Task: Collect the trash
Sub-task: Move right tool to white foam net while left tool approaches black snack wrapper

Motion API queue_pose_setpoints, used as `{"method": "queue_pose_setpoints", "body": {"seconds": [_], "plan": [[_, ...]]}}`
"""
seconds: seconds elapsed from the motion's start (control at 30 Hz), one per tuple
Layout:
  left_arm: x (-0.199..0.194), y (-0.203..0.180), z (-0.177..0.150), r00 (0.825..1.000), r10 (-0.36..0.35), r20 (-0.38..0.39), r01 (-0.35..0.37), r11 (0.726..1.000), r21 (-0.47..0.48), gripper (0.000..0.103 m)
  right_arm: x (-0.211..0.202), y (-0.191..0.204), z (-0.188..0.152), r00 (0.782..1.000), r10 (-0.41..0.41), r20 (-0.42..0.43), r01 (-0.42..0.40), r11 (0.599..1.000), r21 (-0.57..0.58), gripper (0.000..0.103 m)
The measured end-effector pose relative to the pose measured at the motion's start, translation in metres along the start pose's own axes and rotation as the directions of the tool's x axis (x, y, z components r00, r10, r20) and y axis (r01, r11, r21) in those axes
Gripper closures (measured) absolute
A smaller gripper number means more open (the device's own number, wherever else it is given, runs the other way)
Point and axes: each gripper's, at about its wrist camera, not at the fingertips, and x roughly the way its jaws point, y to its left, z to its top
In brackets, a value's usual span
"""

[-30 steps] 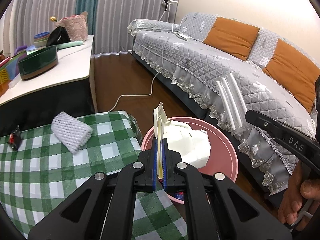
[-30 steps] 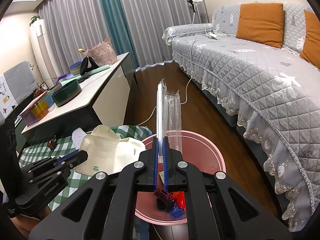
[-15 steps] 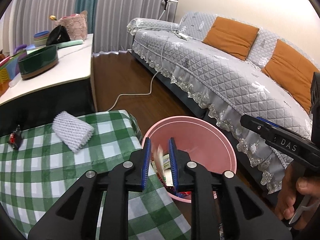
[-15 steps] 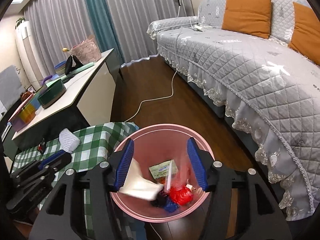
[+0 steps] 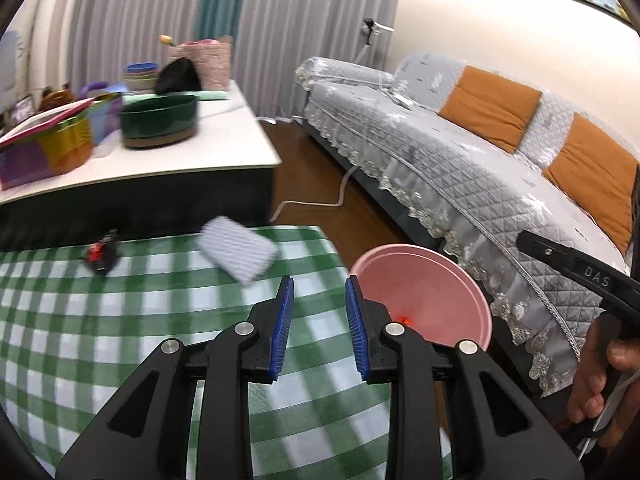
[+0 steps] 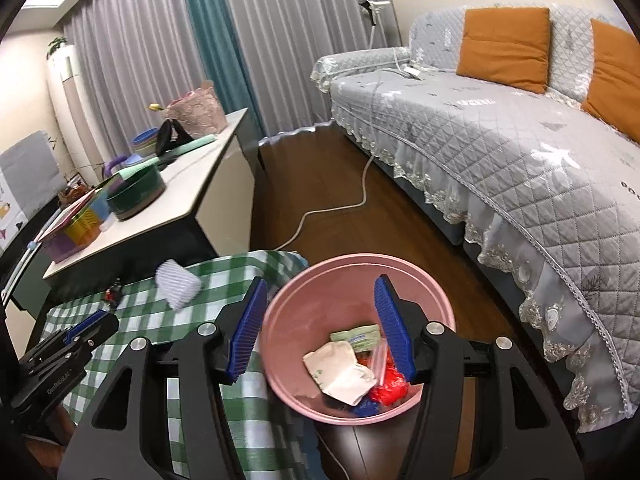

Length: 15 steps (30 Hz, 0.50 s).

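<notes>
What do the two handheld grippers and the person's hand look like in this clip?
Both the left gripper and the right gripper have angular black frames with triangular cut-outs, silver round bolts, and ribbed blue pads on the fingers. Seen from the left camera, the right one's black side bears pale "DAS" lettering. A bare hand grips its handle; no sleeve is visible.

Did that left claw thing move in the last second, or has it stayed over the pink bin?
Yes. The left gripper swung left, off the pink bin and over the green checked tablecloth.
</notes>
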Motion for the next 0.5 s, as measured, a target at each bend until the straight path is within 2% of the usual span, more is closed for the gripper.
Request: {"method": "queue_pose_setpoints", "body": {"seconds": [0.27, 0.5], "plan": [[-0.022, 0.060, 0.003, 0.996, 0.083, 0.041, -0.079, 0.991, -0.104, 0.076, 0.000, 0.037, -0.003, 0.999, 0.037, 0.000, -0.037, 0.998, -0.060, 0.047], [-0.021, 0.093, 0.000, 0.990, 0.139, 0.034, -0.132, 0.979, -0.158, 0.076, 0.011, 0.060, -0.004, 0.998, 0.069, -0.012, -0.070, 0.993, -0.092, 0.047]]}}
